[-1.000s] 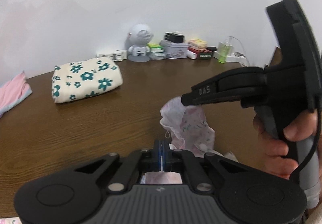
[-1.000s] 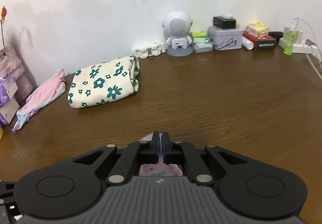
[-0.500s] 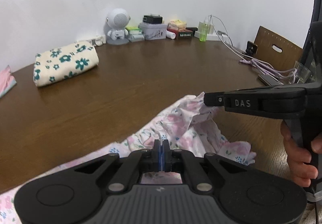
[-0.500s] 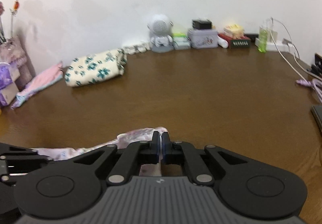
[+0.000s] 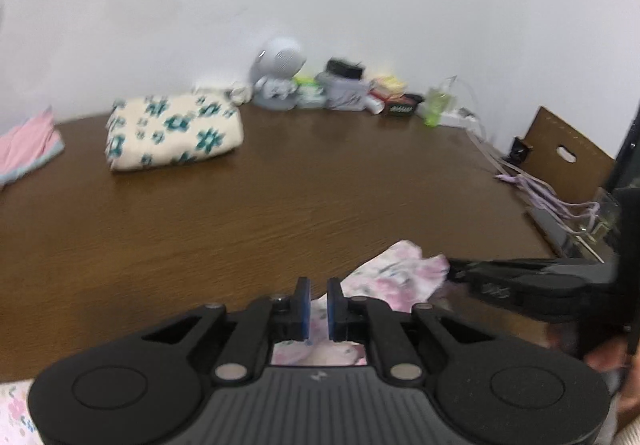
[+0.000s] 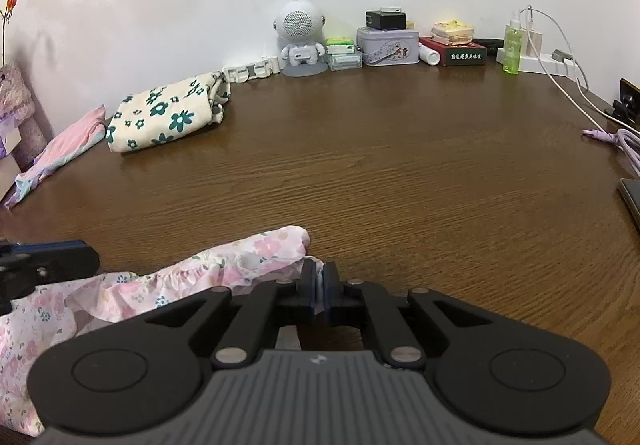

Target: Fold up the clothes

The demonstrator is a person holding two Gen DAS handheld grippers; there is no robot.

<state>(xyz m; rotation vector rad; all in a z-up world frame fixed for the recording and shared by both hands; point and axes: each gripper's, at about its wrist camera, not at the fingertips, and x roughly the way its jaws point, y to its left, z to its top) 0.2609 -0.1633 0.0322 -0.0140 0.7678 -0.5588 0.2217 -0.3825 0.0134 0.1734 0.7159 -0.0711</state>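
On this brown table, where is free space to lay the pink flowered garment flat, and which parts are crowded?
The wide middle of the table is bare, between the pink flowered garment at the near edge and the folded cream floral cloth. It is crowded along the wall, around the white robot figure and tin, and at the right, where cables lie.

Black left hand-held gripper (image 5: pixel 316 303), blue pads, silver pivot screws, ribbed grey body, matching right hand-held gripper (image 6: pixel 319 291)

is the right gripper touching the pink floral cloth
Touching. The right wrist view shows the right gripper shut on a pale fold of the pink floral cloth, pinched between its fingers, no gap visible.
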